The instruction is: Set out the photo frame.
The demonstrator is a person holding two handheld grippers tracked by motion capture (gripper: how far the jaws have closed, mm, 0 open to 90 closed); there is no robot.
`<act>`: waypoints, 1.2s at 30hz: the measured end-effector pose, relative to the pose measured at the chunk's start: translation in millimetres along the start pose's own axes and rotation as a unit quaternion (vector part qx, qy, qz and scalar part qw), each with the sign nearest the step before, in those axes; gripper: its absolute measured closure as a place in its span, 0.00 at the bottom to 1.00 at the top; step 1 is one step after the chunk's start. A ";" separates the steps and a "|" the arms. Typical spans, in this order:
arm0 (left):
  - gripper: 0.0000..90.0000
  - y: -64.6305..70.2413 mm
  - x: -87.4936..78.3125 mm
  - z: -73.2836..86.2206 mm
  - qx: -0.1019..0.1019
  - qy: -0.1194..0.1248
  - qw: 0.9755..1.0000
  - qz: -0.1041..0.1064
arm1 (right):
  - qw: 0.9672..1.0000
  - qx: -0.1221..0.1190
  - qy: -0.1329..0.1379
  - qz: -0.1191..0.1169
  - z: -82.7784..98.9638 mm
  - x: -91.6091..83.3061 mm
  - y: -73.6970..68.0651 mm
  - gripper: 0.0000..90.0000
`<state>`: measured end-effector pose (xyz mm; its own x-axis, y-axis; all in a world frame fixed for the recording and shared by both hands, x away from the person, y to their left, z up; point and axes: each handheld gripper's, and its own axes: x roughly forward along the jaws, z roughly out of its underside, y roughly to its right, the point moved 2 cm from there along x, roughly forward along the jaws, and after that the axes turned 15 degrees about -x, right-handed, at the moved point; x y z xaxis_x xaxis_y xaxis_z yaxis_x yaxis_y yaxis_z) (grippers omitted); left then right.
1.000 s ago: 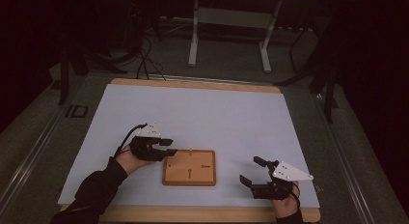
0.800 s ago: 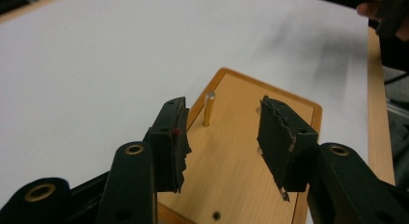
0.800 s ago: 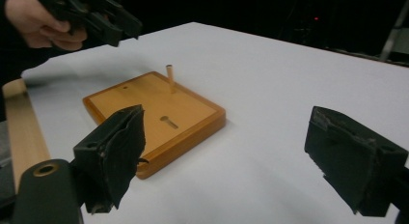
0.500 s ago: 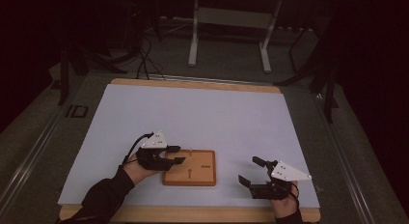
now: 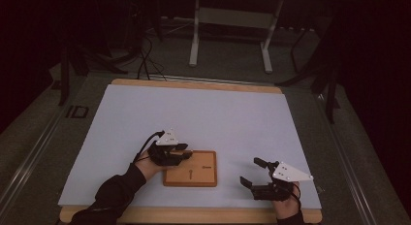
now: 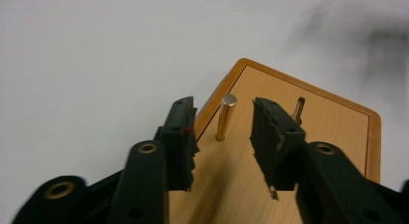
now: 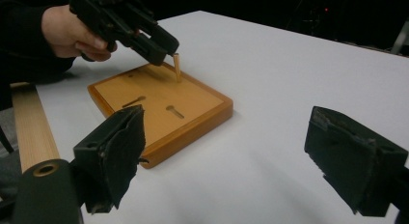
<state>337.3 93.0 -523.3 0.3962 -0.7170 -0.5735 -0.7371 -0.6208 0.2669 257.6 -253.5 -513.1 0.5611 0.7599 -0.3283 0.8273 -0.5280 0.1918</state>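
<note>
A wooden board (image 5: 190,168) with two keyhole slots lies near the table's front edge. A brass pin (image 6: 225,117) stands upright near one corner of it. My left gripper (image 5: 185,155) hovers over that corner, open, with a jaw on each side of the pin and a gap showing on both sides. In the right gripper view, the pin (image 7: 177,67) rises from the board (image 7: 159,108) just under the left gripper (image 7: 161,45). My right gripper (image 5: 250,172) rests on the table to the right of the board, jaws wide open (image 7: 236,156) and nothing between them.
The white table mat (image 5: 203,118) stretches far behind the board. A wooden table edge (image 5: 194,214) runs along the front. One keyhole slot (image 6: 298,109) lies just past the pin. A metal stand (image 5: 230,21) is on the dark floor beyond the table.
My left gripper has moved right, from beside the board's left edge to over its corner, around the pin. The right gripper has stayed put.
</note>
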 end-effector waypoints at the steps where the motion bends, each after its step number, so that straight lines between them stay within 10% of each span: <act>1: 0.68 0.1 1.6 -0.3 0.000 -0.001 1.000 0.002 | 1.000 0.000 0.001 0.000 -0.2 -0.2 -0.3 0.16; 36: 0.93 -3.5 16.5 -5.0 0.001 -0.004 1.000 0.030 | 0.999 -0.040 -0.015 -0.019 -8.7 2.4 -7.8 0.21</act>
<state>349.1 81.7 -529.9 0.3467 -0.7510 -0.5620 -0.7605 -0.5758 0.3002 252.8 -244.2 -507.3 0.5300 0.7661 -0.3636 0.8477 -0.4669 0.2519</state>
